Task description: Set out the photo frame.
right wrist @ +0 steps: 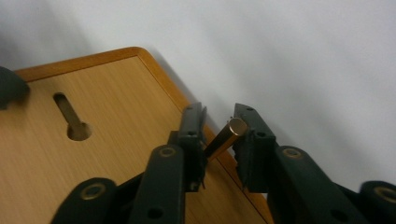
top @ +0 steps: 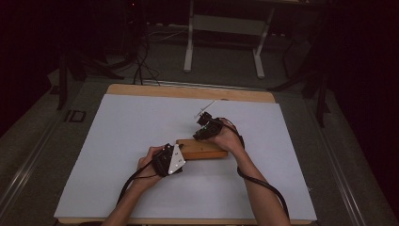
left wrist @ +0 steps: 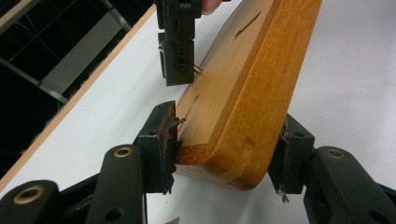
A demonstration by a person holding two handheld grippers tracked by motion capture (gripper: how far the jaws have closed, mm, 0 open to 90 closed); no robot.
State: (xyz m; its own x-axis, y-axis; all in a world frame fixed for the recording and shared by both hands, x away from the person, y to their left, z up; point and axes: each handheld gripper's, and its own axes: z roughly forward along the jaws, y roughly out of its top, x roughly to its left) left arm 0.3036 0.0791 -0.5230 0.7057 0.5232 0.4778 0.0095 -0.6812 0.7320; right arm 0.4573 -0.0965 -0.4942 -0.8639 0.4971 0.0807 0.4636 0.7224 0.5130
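One wooden board (top: 203, 149) on one white sheet (top: 122, 141) over one wood-edged table (top: 188, 91), so nothing fancy. Two grippers, left gripper (top: 175, 155) and right gripper (top: 201, 132), plus two hands, one per gripper: left hand (top: 149, 165), right hand (top: 227, 136). Also one little brass pin (right wrist: 225, 138), two keyhole slots (left wrist: 247, 24) countable on the board from the left gripper view, and one pale desk frame (top: 225, 28) way back on the floor.
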